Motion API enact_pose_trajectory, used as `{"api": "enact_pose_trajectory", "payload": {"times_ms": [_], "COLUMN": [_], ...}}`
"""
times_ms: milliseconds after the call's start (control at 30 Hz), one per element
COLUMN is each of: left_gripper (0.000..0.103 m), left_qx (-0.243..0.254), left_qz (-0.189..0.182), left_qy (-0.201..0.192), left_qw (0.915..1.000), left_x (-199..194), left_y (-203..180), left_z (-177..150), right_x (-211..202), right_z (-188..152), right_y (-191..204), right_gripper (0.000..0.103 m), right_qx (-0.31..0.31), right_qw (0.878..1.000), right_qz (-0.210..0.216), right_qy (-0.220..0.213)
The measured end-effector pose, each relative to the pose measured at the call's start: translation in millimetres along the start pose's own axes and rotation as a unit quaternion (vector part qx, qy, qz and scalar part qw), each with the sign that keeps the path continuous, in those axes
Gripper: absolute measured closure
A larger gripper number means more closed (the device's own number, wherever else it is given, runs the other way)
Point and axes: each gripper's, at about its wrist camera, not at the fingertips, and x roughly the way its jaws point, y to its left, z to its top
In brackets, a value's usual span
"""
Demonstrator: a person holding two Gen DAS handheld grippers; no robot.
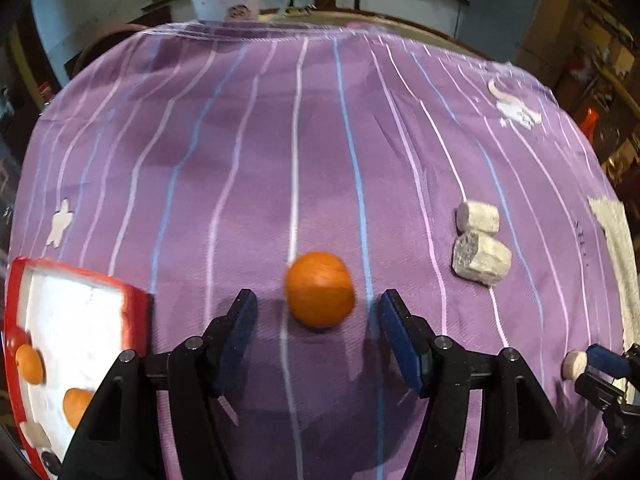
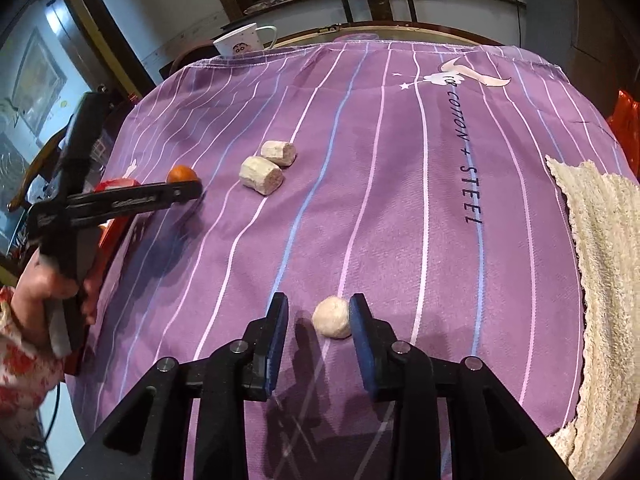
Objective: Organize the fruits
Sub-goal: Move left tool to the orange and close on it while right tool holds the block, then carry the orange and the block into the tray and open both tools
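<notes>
On the purple striped cloth (image 2: pixel 400 200) I read black lettering running down one stripe: "FOR COTTON + STEEL". "FOR" sits on a pale bird-like emblem (image 2: pixel 460 76) near the far edge. In my left wrist view that emblem is blurred and its wording illegible. The white mug (image 2: pixel 244 42) beyond the cloth carries a cartoon face only, no words.

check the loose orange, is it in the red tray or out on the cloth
Out. The orange sits on the purple cloth, right of the red tray.
</notes>
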Motion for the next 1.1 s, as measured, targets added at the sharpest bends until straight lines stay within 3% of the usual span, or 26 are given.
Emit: {"api": "enact_pose_trajectory", "payload": {"times_ms": [167, 200, 233, 300, 567, 867, 1100], "left_gripper": [0.036, 0.04, 0.054, 0.073, 0.073, 0.073, 0.073], "left_qx": [0.017, 0.017, 0.018, 0.021, -0.004, -0.1, -0.154], "left_qz": [0.006, 0.006, 0.006, 0.007, -0.009, -0.044, 0.02], "left_qy": [-0.009, -0.011, -0.014, -0.015, -0.011, -0.048, -0.063], "left_qw": [0.9998, 0.9998, 0.9997, 0.9996, 0.9999, 0.9929, 0.9858], "left_x": [1.8, 1.2, -0.3, -2.7, -15.8, -81.5, -126.4], "left_y": [-7.9, -8.0, -8.8, -9.7, -1.3, 50.9, 134.6], "left_z": [-0.5, -0.7, -1.2, -1.5, -17.4, -59.1, -104.9], "right_x": [0.7, 1.3, 2.1, 5.9, 8.7, -3.3, 3.0], "right_z": [-3.9, -4.0, -3.9, -4.3, -4.7, 3.5, 13.0], "right_y": [-1.0, -0.4, 0.0, -0.5, -5.2, 37.0, 109.2], "right_gripper": [0.066, 0.066, 0.066, 0.066, 0.074, 0.074, 0.074], "right_qx": [-0.002, -0.004, -0.004, -0.001, 0.022, -0.011, -0.059], "right_qw": [1.0, 1.0, 1.0, 1.0, 0.999, 1.0, 0.997], "right_qz": [-0.006, -0.008, -0.012, -0.026, -0.02, 0.0, 0.042], "right_qy": [0.001, 0.002, 0.002, 0.008, 0.015, 0.0, 0.003]}}
